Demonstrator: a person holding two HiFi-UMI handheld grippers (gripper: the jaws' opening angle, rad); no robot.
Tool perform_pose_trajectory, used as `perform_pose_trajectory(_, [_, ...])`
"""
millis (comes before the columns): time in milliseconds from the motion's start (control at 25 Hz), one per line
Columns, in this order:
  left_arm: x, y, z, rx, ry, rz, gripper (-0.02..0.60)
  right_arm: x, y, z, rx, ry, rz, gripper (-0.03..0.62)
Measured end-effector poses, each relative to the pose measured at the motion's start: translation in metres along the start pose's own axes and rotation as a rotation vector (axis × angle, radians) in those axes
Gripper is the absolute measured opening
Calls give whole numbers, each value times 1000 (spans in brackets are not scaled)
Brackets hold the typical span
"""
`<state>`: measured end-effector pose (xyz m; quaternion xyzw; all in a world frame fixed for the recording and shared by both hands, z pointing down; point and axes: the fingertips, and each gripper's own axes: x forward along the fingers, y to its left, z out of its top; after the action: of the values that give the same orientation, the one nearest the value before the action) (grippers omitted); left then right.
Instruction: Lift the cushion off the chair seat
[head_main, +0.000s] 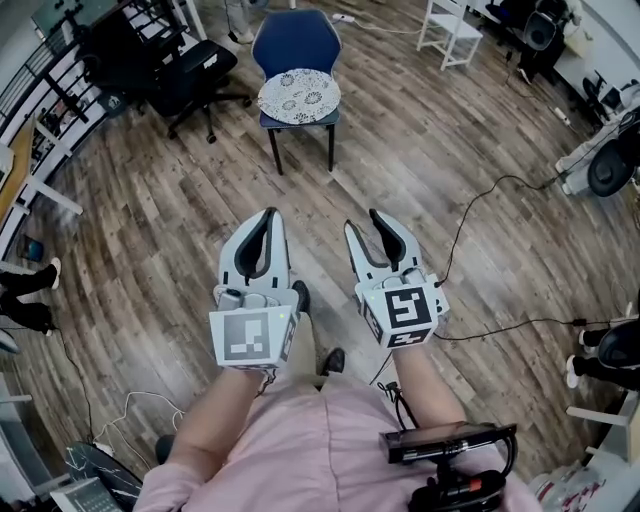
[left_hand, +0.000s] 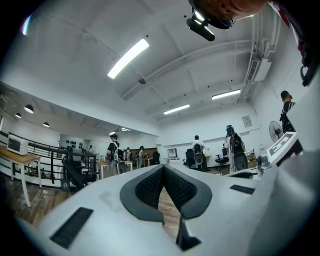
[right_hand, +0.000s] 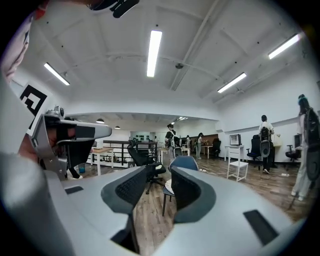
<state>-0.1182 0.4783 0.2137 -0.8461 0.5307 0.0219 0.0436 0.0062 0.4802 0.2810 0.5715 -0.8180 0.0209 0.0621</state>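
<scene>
A blue chair stands on the wood floor well ahead of me, and on its seat lies a round white patterned cushion. Both grippers hover side by side far short of it. My left gripper is shut and holds nothing; in the left gripper view its pads meet at the tips. My right gripper is open and empty. The right gripper view shows the blue chair and a sliver of the cushion in the gap between its jaws.
A black office chair stands left of the blue chair, by a dark railing. At the far right is a white chair. Black cables trail over the floor on the right. Several people stand in the distance.
</scene>
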Motion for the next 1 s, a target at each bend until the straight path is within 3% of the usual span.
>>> perform_pose_trajectory(400, [123,69,-28,-13,11,1,11,131,-54,-9,-11,39,-42,186])
perform_pose_trajectory(680, [215,132,-35,-13,15,-23,11,242,-82,10,-15,47,-72,179])
perform_pose_trajectory(1000, [281,171,-45,-26,18,-27,11,312,-106,28,-31,39,-85,160])
